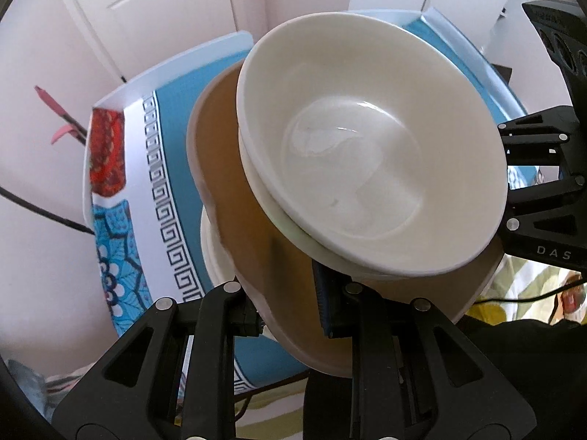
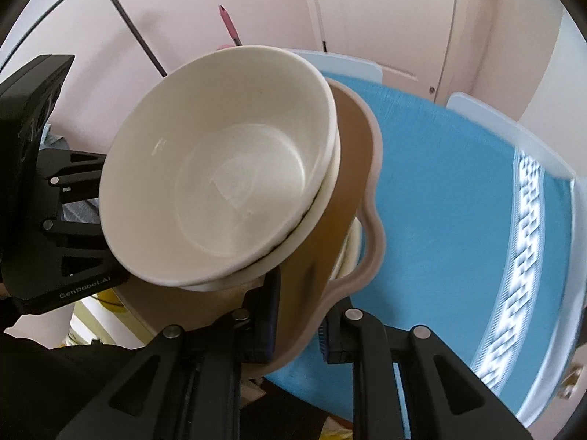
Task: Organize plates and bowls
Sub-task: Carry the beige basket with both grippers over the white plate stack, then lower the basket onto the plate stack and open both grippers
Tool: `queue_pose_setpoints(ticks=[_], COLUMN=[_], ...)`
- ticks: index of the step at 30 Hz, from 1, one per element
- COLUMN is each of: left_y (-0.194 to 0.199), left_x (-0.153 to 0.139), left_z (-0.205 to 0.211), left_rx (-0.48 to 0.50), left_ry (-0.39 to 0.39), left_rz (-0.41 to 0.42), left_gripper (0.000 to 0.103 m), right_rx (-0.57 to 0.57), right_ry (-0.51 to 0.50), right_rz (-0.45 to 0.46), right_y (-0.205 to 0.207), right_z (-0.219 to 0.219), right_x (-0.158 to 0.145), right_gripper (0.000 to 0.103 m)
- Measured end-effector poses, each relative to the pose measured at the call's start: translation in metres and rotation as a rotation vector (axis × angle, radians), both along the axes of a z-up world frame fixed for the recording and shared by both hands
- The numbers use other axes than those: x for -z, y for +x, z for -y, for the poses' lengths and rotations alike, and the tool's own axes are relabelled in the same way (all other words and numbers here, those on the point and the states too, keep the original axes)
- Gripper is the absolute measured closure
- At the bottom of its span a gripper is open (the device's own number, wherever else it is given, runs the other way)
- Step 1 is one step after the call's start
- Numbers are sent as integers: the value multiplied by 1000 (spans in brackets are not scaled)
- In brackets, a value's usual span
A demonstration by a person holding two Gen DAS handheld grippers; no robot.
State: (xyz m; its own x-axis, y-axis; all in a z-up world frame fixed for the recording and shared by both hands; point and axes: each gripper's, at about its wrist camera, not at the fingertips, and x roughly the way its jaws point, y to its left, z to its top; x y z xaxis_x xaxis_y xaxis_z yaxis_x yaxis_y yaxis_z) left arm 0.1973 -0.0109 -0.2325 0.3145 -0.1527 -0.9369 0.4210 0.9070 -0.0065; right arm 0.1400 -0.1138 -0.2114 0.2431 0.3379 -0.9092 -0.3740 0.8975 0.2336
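A stack of two white bowls sits on a brown wavy-edged plate with a pale rim. My left gripper is shut on the plate's near edge. In the right wrist view the same bowls rest on the brown plate, and my right gripper is shut on its opposite rim. The plate is held tilted above the table by both grippers. A white dish shows just under the plate. The other gripper shows at the right edge of the left view.
A table with a blue cloth and a Greek-key border lies below. A white door and pink walls stand behind. A black cable runs at the left. Yellow-green patterned fabric lies beside the table.
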Motion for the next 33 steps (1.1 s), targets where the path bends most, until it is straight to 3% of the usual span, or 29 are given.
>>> queue_pose_setpoints(ticks=[13,28,33], left_y=[4,7,13], left_x=[37,36,37], left_z=[-16,-17,-14], left_rx=[3,2,38], left_ry=[-34,1,27], left_rz=[-62,-100,-165], left_gripper=[85,85,85], right_rx=[61,69,66], right_ry=[-27,-23,-27], right_rz=[-29,-92,-127], right_y=[0,12,18], right_z=[-17,-16,-16], right_x=[20,30,31], right_gripper=[87,87,87])
